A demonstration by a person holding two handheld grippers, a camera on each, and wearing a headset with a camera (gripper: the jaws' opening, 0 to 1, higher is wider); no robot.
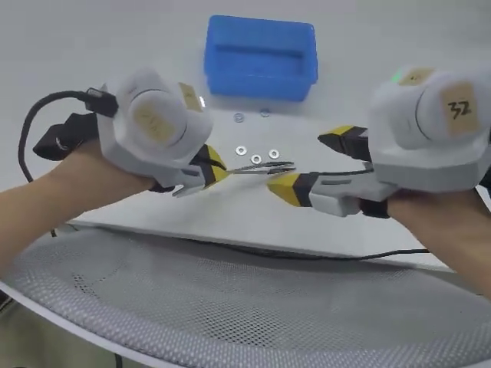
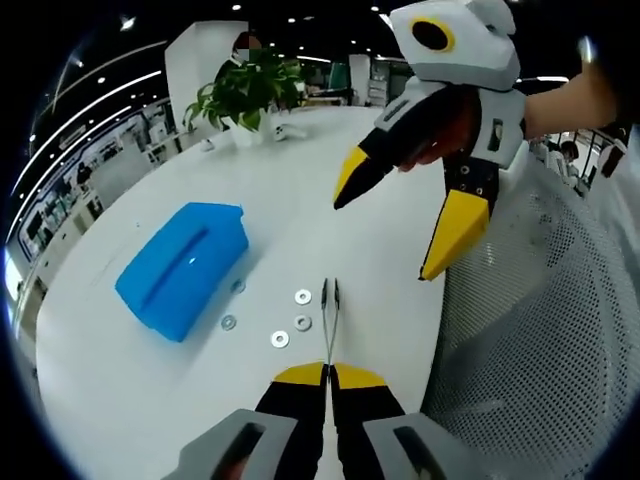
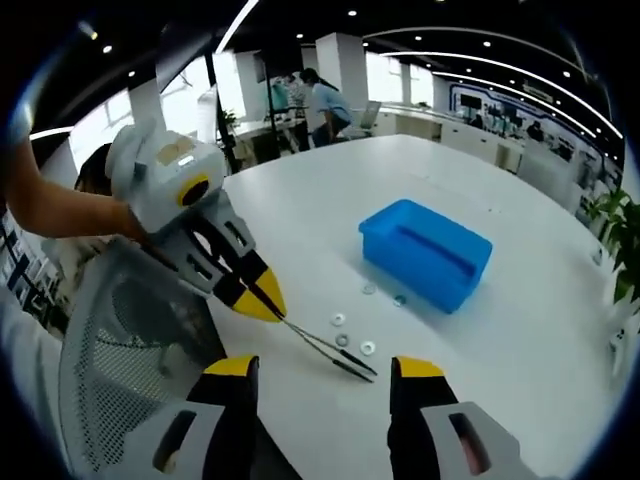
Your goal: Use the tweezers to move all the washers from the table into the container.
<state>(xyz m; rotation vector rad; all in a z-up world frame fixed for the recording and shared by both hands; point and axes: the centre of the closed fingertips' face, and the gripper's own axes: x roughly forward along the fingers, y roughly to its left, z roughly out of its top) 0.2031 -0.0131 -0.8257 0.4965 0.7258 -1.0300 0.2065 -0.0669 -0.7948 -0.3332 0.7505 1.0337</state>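
Left hand-held gripper (image 2: pixel 328 375) clamps the tweezers (image 2: pixel 330 320), right hand-held gripper (image 3: pixel 322 367) stands apart; five washers (image 1: pixel 256 159) lie on the desk (image 1: pixel 115 46), none seen in the container (image 1: pixel 257 83).

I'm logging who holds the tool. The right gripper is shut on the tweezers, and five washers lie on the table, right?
No: the left gripper holds the tweezers, shut on them, as the left gripper view shows; the right gripper is open. Five washers do lie on the table.
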